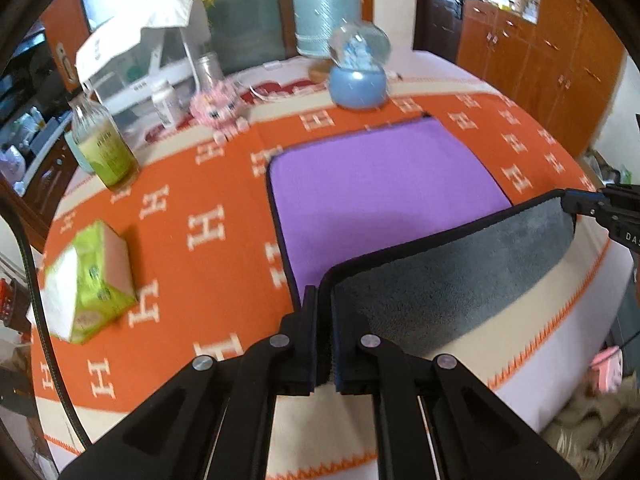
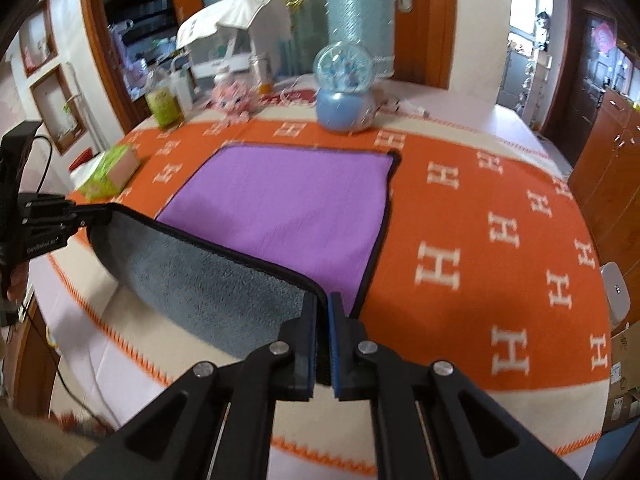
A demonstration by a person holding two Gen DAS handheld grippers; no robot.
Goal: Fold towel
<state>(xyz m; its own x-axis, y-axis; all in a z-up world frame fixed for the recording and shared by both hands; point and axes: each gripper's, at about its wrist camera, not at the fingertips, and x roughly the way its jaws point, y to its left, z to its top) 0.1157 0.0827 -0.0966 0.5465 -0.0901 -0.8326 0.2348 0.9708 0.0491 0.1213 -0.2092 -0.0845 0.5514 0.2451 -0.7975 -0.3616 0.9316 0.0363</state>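
Both hand-held grippers, left (image 1: 324, 312) and right (image 2: 324, 312), were clamped on the towel's (image 1: 380, 184) near corners. The near edge was lifted and the fold looked barely started, nothing laid over yet.

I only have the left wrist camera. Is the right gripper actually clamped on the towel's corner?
Observer: Yes. The right wrist view shows the right gripper shut on the towel's near corner, grey underside lifted.
Operator: Anything right of the towel?
Observer: A white device lies at the far right, apart from the towel.
Operator: How does my left gripper look from there?
Observer: The left gripper pinches the other near corner, with the edge raised between them.
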